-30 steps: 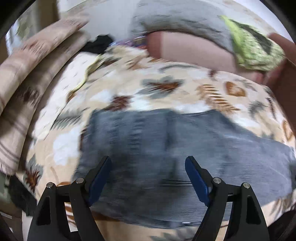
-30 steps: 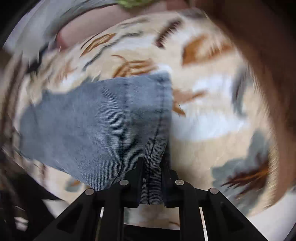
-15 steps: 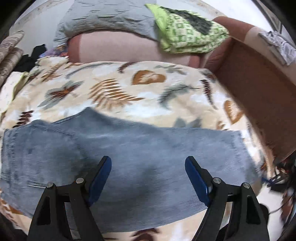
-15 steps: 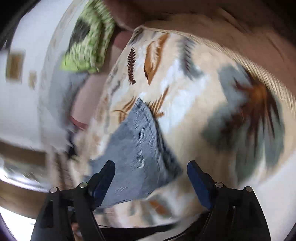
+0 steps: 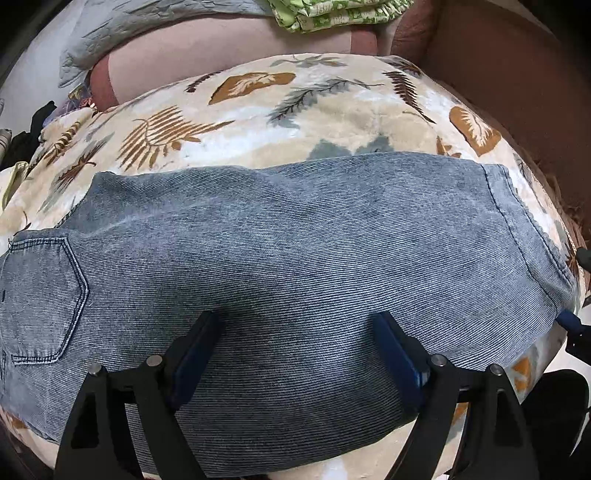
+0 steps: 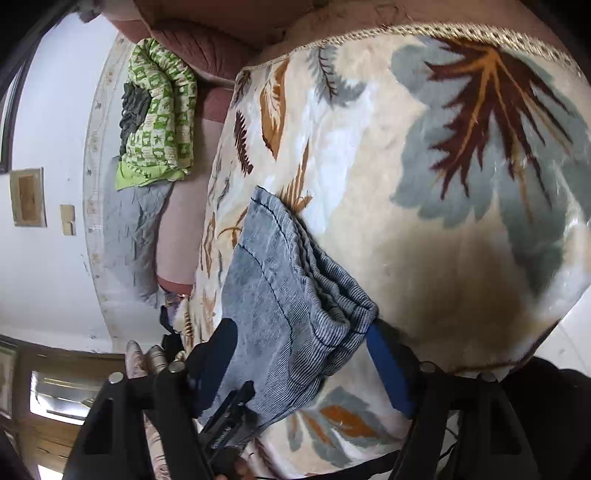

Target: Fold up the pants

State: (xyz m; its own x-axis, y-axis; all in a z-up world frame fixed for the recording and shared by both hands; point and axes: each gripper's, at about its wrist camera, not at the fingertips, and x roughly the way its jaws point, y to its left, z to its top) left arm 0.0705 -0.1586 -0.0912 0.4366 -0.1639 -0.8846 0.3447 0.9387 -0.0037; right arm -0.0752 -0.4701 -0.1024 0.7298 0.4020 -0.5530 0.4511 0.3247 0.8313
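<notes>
The right gripper (image 6: 299,354) has let go of the jeans' (image 5: 295,266) hem, its jaws opening then closing a little. The left gripper (image 5: 295,347) has swung along the leg, jaws opening wider.

Leaf-patterned blanket (image 5: 258,122) covers the bed; grey pants (image 5: 295,251) lie flat on it.

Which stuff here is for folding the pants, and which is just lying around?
For the job:
- grey-blue pants, lying flat
- left tool, open above the pants
- right tool, open at the hem end, after letting go and narrowing slightly
- leaf-print blanket they lie on

Just lying about:
- green quilt
- grey pillow
- dark clothes
</notes>
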